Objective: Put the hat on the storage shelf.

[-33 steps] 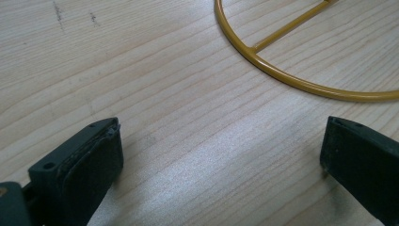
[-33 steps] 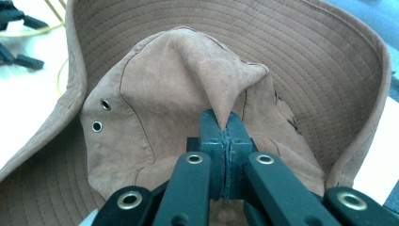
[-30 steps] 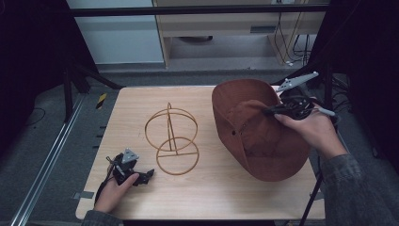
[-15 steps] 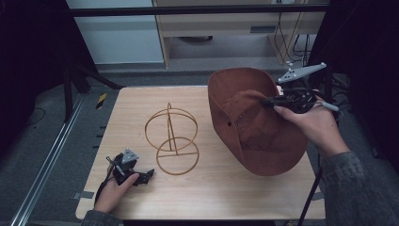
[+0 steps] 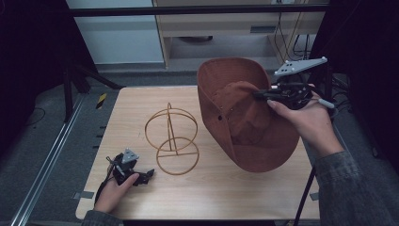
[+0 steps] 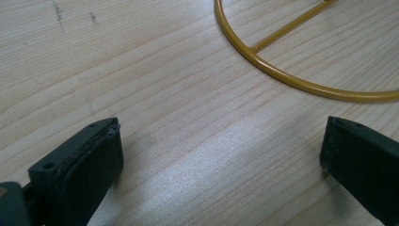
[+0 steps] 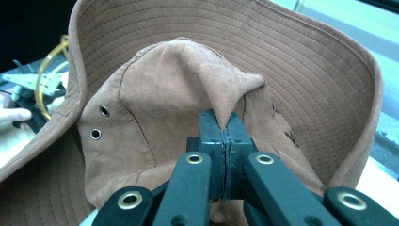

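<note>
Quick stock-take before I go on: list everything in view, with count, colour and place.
hat: one, brown, right side of the table, tilted with its brim partly raised, crown pinched in the right tool
wire stand: one, gold, middle of the table, upright on its ring base
table: one, light wood, bears the stand and the hat's lower brim
cabinet: one, pale, beyond the table's far edge
left tool: one, black, near left corner of the table, jaws open, nothing between them
right tool: one, black, over the table's right side, jaws shut on the hat's crown
hands: two, one on each tool
</note>
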A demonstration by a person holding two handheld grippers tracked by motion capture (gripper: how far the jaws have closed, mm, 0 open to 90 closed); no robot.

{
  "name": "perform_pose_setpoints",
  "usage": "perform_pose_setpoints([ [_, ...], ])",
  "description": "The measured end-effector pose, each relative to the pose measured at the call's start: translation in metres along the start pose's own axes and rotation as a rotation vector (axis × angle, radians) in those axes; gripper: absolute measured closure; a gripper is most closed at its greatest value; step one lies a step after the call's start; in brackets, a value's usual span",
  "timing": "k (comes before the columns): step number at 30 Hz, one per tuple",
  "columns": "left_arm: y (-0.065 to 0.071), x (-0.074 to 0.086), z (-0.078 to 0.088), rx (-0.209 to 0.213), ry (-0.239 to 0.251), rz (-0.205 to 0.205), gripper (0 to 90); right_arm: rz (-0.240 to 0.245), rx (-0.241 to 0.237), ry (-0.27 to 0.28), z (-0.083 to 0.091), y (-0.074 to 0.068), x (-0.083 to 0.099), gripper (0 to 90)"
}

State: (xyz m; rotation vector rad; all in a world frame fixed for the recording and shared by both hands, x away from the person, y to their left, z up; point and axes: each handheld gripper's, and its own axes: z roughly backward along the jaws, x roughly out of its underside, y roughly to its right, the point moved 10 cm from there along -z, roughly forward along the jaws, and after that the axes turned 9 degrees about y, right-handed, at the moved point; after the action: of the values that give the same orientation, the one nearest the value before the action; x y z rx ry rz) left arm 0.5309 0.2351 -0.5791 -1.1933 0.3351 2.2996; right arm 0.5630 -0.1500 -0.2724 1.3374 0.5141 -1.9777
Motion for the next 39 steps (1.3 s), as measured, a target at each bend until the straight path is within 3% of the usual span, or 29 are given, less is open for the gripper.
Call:
perform_pose_setpoints([
  [8, 0.000, 0.000, 0.000, 0.000, 0.000, 0.000, 0.0, 0.014, -0.017, 0.046, -0.002, -0.014, -0.015, 89.4],
  [21, 0.000, 0.000, 0.000, 0.001, -0.001, -0.001, 0.0, 0.022, -0.037, 0.079, -0.006, -0.028, -0.024, 89.4],
  [39, 0.000, 0.000, 0.000, -0.001, 0.000, 0.000, 0.0, 0.058, -0.070, 0.125, -0.021, -0.059, -0.056, 89.4],
])
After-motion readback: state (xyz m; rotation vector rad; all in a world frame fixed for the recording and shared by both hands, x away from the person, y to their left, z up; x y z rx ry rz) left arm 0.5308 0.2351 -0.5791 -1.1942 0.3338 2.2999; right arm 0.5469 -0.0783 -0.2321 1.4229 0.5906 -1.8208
